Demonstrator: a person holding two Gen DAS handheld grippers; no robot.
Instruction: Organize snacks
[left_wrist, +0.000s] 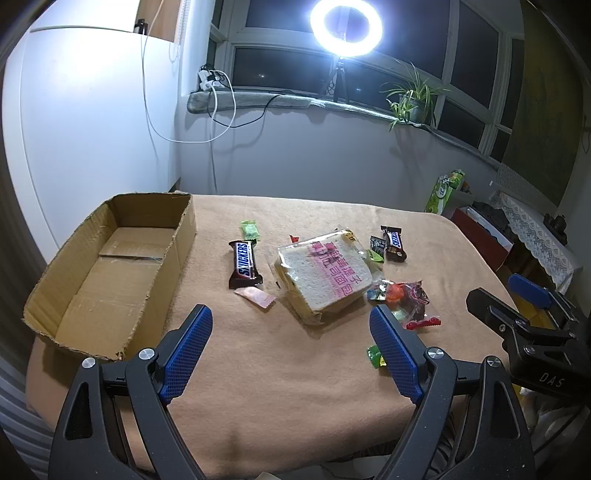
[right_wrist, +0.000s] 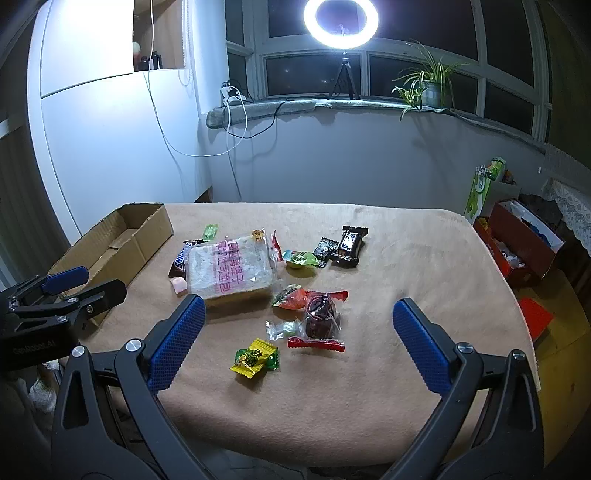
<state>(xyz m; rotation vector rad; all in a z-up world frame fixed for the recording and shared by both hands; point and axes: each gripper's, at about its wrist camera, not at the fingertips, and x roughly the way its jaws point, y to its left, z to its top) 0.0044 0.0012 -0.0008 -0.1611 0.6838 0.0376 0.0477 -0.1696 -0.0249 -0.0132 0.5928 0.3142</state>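
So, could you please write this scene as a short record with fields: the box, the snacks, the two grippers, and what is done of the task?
surface: table under a tan cloth
box: open cardboard box at the table's left end, no snacks inside
largest snack: bagged sliced bread, mid-table
bars: large Snickers bar left of the bread; small Snickers bar to its right
small items: wrapped candies scattered, including a yellow-green candy nearest the front
left gripper: open, holding nothing
right gripper: open, holding nothing
progress: nothing packed yet
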